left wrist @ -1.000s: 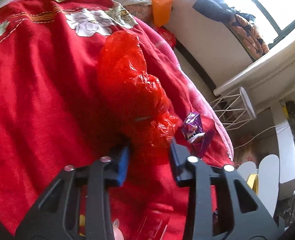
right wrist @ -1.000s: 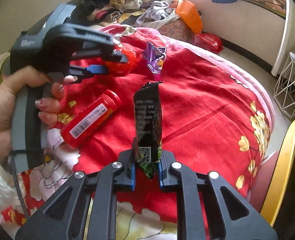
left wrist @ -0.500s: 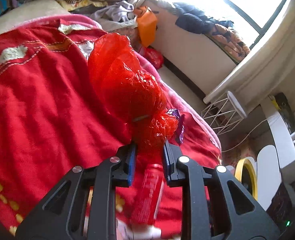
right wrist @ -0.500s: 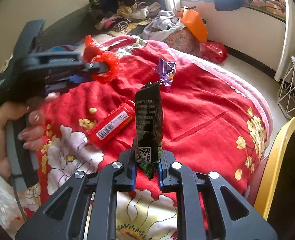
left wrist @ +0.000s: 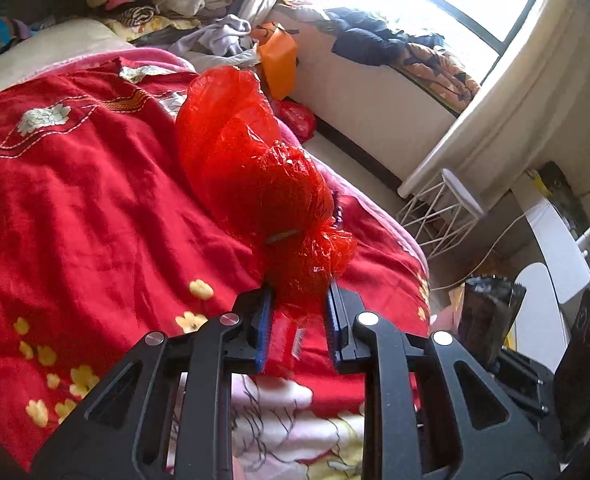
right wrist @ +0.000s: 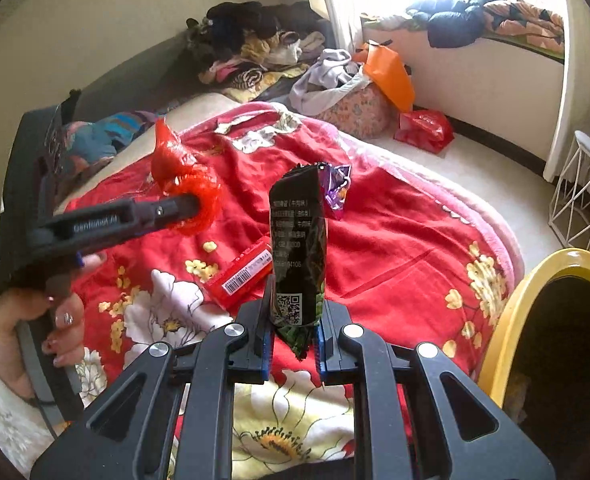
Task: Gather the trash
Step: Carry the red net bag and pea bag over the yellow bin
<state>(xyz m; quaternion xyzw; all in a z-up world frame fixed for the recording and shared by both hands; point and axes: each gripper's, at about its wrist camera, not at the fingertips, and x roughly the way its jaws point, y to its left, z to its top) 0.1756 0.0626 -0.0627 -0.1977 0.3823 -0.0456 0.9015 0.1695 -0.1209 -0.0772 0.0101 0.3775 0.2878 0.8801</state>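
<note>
Left tool (left wrist: 298, 322) pinches red bag (left wrist: 251, 176); right tool (right wrist: 293, 338) clamps black wrapper (right wrist: 298, 248). Thin bag film could slip free; tube (right wrist: 243, 276) and purple wrapper (right wrist: 337, 186) remain on bed (right wrist: 407, 248).

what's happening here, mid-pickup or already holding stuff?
Already holding. The left hand-held gripper is shut on a crumpled red plastic bag, lifted clear of the red floral blanket. The right hand-held gripper is shut on a black snack wrapper, held upright. A red tube and a purple wrapper lie on the blanket, not yet collected. A yellow-rimmed bin sits at the right.
</note>
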